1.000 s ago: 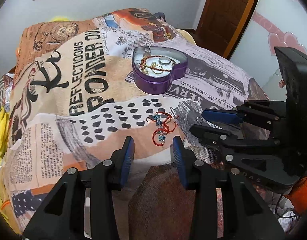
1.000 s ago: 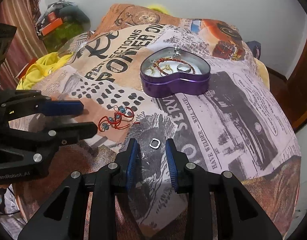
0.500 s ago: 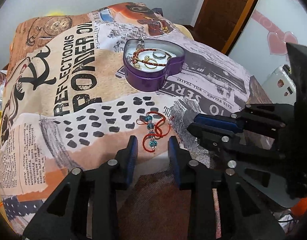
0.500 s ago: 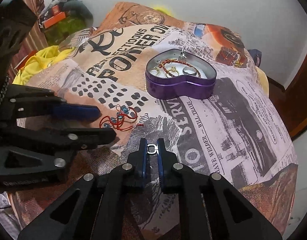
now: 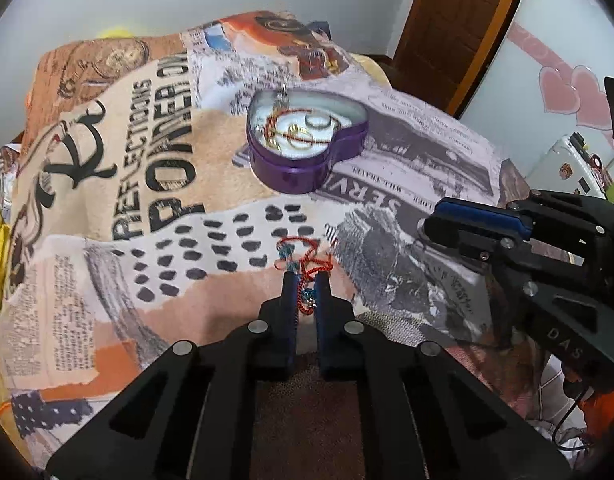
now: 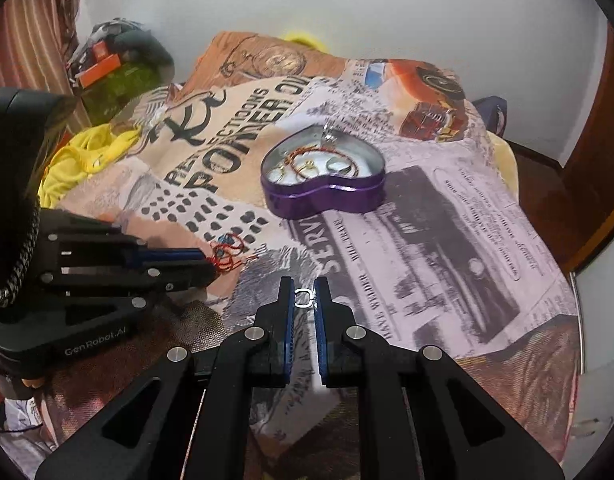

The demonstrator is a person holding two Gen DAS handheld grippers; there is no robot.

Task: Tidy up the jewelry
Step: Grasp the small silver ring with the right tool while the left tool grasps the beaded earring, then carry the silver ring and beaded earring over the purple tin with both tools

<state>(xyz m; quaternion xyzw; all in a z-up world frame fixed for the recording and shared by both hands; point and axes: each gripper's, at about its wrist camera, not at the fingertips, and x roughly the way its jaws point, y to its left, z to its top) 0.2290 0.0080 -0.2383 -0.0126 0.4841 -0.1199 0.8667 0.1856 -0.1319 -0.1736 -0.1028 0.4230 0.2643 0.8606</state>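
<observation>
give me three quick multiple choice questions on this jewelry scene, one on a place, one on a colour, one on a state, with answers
1. Where does the purple heart-shaped tin sit?
A. on the printed blanket
B. on the floor
C. on a shelf

2. What colour is the beaded cord bracelet at the left gripper?
A. green
B. red
C. white

3. What is the state of the right gripper?
A. wide open
B. shut on the tin
C. shut on the small silver ring

Answers: 1 A, the tin rests on the blanket's newspaper print. 2 B, its cord is red with blue beads. 3 C, the ring is pinched between the blue pads.
</observation>
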